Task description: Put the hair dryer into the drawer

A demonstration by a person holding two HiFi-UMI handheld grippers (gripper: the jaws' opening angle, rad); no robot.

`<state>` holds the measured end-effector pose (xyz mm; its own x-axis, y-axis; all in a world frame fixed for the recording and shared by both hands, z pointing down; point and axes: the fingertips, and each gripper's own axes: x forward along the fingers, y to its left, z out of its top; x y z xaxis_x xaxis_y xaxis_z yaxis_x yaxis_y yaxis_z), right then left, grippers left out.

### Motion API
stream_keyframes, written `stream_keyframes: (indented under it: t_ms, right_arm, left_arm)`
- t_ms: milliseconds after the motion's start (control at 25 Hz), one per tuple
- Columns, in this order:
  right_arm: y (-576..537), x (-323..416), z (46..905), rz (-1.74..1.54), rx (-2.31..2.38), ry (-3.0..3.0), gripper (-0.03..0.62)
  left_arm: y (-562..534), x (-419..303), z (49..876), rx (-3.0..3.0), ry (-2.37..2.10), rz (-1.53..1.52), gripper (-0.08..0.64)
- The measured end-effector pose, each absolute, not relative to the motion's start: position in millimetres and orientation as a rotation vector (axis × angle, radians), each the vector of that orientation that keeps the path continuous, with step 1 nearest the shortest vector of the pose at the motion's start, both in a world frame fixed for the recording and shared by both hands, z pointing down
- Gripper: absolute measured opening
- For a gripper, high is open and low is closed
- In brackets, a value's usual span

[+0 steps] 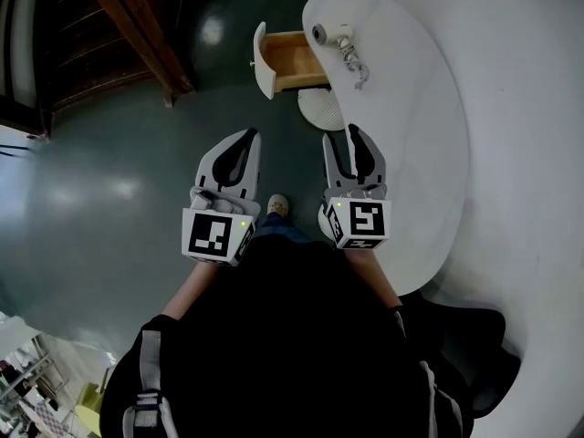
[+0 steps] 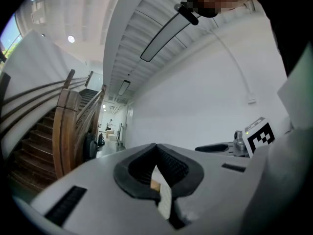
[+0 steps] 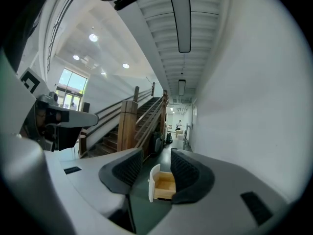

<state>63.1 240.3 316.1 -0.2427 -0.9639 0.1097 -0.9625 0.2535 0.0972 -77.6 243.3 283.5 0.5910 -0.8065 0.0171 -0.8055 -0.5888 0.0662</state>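
A small wooden drawer [image 1: 290,62] with a white front stands pulled open under the white table's edge; it also shows in the right gripper view [image 3: 164,186]. The grey-and-white hair dryer [image 1: 339,42] lies on the tabletop just above the drawer, its cord trailing beside it. My left gripper [image 1: 246,137] hangs over the floor short of the drawer, tips together and empty; a sliver of the drawer [image 2: 155,185] shows behind its pads [image 2: 156,148]. My right gripper [image 1: 344,140] hovers beside the table edge, jaws apart and empty, with the drawer framed between them [image 3: 154,155].
The curved white table [image 1: 411,153] fills the right side. A white ribbed round object [image 1: 319,108] sits on the floor below the drawer. A wooden staircase [image 1: 137,26] rises at the upper left. The person's shoe [image 1: 278,205] stands on the dark green floor [image 1: 109,172].
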Motion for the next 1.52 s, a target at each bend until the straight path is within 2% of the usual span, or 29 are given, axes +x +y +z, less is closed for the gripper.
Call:
stream_keyframes:
  t_ms: [440,1000,1520]
  right_arm:
    - [182.6,100.3,338.0,0.060,1.819,-2.387,0.189]
    - [147.0,99.6,349.6,0.091,1.799,-2.372,0.192]
    - [51.6,104.2,362.9,0.087,1.856,-2.285,0.199]
  left_arm:
    - [189.4,-38.5,287.9,2.744,-1.412,0.020,0.008]
    - [153.8,-38.0,296.1,2.724,-1.406,0.045,0.008]
    - [38.7,-32.6,316.2,2.776,-1.277,0.115,0.008]
